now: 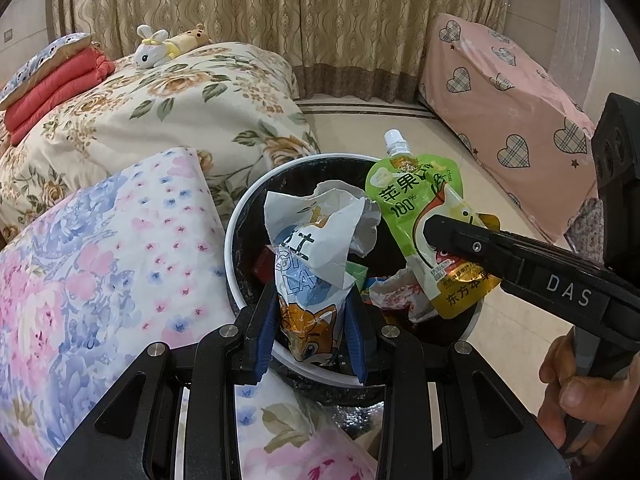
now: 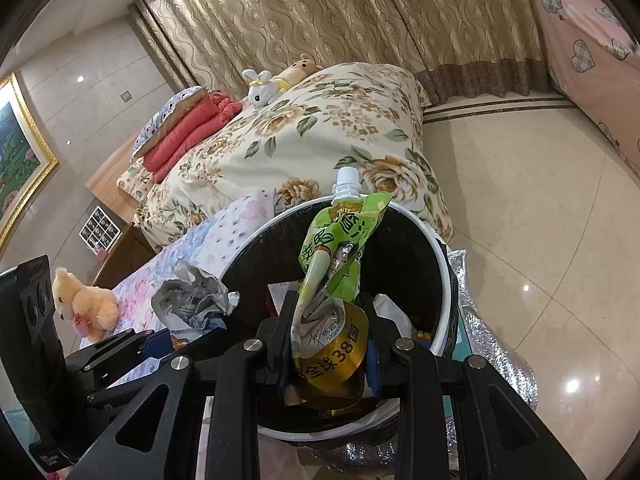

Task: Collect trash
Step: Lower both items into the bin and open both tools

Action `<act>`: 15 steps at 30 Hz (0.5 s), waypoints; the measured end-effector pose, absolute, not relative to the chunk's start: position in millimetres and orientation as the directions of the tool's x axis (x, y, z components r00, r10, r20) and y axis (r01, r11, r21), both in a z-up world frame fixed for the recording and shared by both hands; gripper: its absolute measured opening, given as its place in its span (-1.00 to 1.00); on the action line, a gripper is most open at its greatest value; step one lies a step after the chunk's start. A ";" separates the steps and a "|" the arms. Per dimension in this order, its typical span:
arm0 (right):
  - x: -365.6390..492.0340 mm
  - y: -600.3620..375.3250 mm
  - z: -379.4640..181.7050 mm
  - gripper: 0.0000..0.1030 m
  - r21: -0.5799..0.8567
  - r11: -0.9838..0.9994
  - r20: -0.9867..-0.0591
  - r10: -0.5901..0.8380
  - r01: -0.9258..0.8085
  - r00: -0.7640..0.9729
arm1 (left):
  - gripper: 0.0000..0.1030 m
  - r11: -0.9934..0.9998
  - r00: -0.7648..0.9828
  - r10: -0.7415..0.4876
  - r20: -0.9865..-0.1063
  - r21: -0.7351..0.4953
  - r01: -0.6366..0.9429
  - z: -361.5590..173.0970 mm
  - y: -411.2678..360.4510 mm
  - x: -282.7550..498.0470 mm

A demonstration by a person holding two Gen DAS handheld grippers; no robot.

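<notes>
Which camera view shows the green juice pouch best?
The left wrist view: the green juice pouch faces the camera, print and white cap visible. In the right wrist view it is seen edge-on, crumpled between the right gripper jaws.

Lighting's pretty even and warm indoors, nothing harsh; ceiling lights leave bright glare spots on the glossy floor tiles (image 2: 540, 272) and the wall (image 2: 80, 80); heavy fisheye bending plus black vignette at the corners; both views sharp, shadows soft.
</notes>
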State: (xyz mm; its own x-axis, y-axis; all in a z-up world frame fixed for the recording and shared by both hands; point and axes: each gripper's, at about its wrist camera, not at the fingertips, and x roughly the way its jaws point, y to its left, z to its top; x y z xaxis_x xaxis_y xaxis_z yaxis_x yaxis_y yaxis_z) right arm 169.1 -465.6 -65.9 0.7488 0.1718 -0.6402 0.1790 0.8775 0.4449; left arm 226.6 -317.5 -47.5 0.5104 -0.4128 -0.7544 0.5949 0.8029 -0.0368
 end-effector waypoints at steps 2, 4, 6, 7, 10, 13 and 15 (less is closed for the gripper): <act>169.2 -465.2 -65.5 -0.44 0.444 0.877 -0.641 0.171 0.180 0.749 | -0.43 0.802 0.511 -0.413 -0.754 -0.036 0.596 -47.5 -317.6 226.5; 168.6 -465.9 -66.7 -0.44 0.443 0.878 -0.642 0.171 0.180 0.748 | -0.43 0.802 0.511 -0.413 -0.754 -0.035 0.596 -47.4 -317.7 226.5; 169.2 -465.3 -66.7 -0.44 0.441 0.879 -0.642 0.169 0.181 0.748 | -0.43 0.801 0.511 -0.413 -0.754 -0.034 0.597 -47.8 -318.1 227.3; 169.6 -465.1 -66.8 -0.44 0.442 0.879 -0.642 0.169 0.181 0.748 | -0.43 0.801 0.511 -0.413 -0.754 -0.033 0.597 -47.8 -318.9 227.2; 169.2 -465.3 -66.8 -0.44 0.441 0.879 -0.642 0.168 0.181 0.748 | -0.43 0.800 0.510 -0.413 -0.754 -0.033 0.599 -47.8 -319.3 227.0; 169.5 -465.4 -66.6 -0.44 0.441 0.879 -0.643 0.170 0.180 0.747 | -0.43 0.798 0.511 -0.414 -0.754 -0.031 0.601 -46.9 -320.3 226.0; 169.5 -465.6 -66.9 -0.44 0.441 0.879 -0.643 0.170 0.180 0.746 | -0.42 0.799 0.512 -0.413 -0.753 -0.030 0.601 -46.5 -320.3 226.3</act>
State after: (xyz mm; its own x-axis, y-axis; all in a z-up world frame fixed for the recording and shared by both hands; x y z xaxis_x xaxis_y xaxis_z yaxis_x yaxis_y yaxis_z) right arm 169.5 -465.6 -66.9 0.7465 0.1699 -0.6433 0.1803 0.8790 0.4414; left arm 226.3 -320.3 -46.5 0.5118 -0.4133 -0.7532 0.6010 0.7987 -0.0299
